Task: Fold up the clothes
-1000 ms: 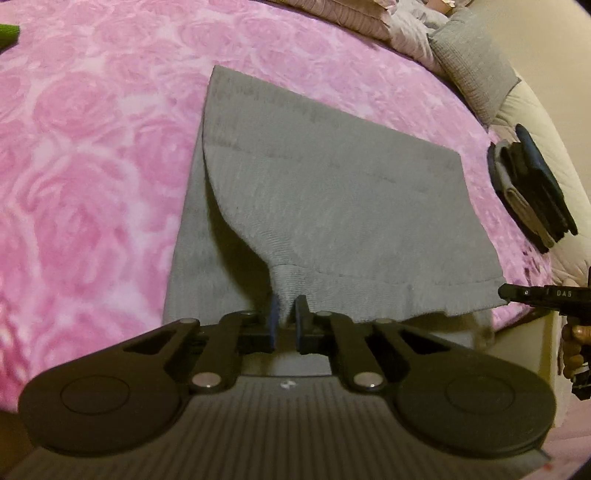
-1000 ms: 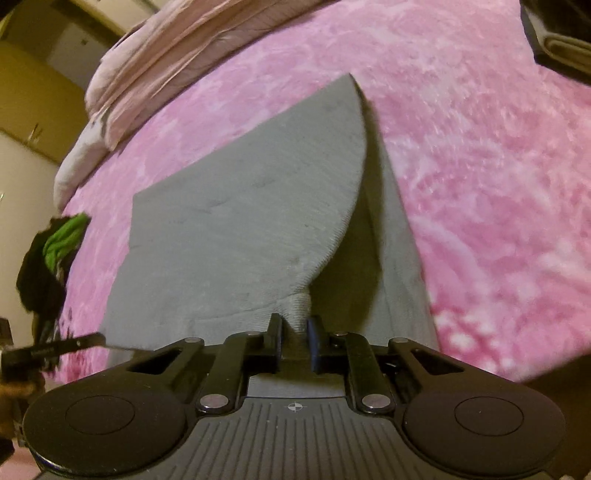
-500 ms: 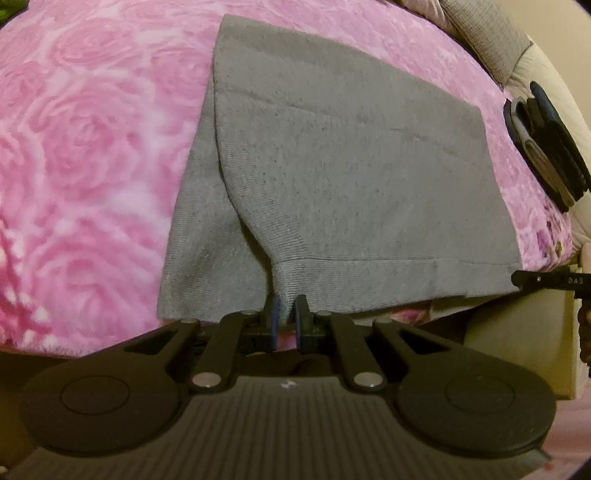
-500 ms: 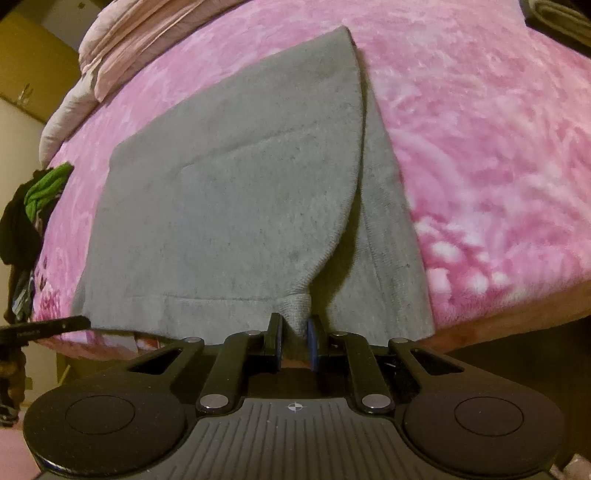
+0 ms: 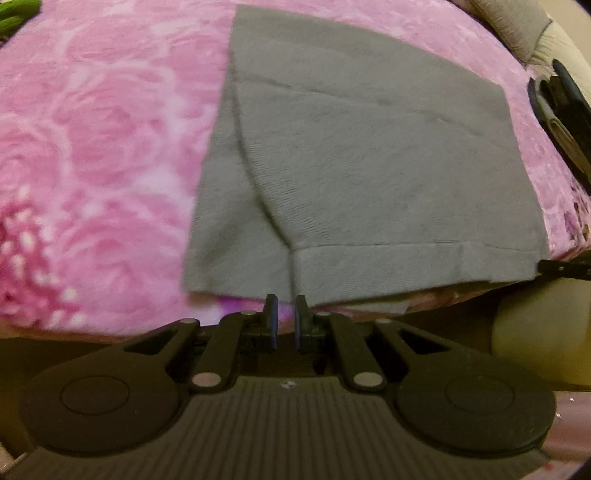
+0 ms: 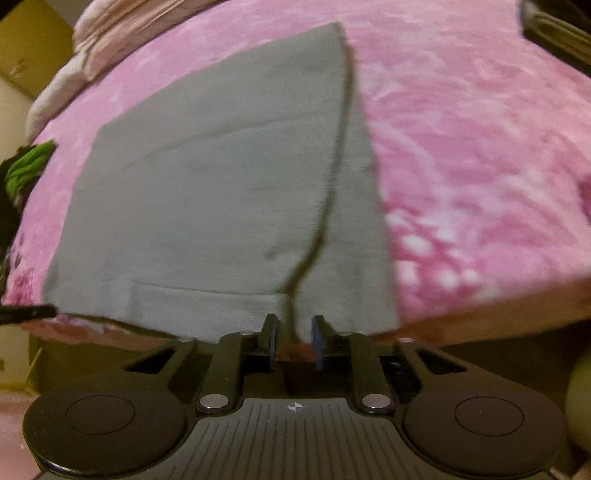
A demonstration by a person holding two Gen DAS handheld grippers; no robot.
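Observation:
A grey garment (image 5: 369, 166) lies folded on the pink rose-patterned bed cover (image 5: 92, 147), its hem along the near bed edge. My left gripper (image 5: 286, 308) is shut on the hem's left corner, pinching only the very edge where a crease runs down into the tips. In the right wrist view the same garment (image 6: 221, 184) lies flat, and my right gripper (image 6: 293, 326) has its jaws opening. The hem's right corner hangs loose between those jaws, and the pads stand off it. Each view shows a black tip of the other gripper at its side edge.
Dark folded items (image 5: 561, 122) lie at the bed's right side, below a grey cushion (image 5: 517, 26). Green clothing (image 6: 26, 170) sits at the left edge, and a pale bunched duvet (image 6: 110, 37) lies at the far end. The bed edge drops off just below the hem.
Both grippers came down toward the near bed edge, and the lifted grey layer now lies flat. The right jaws have spread apart and released the bunched corner.

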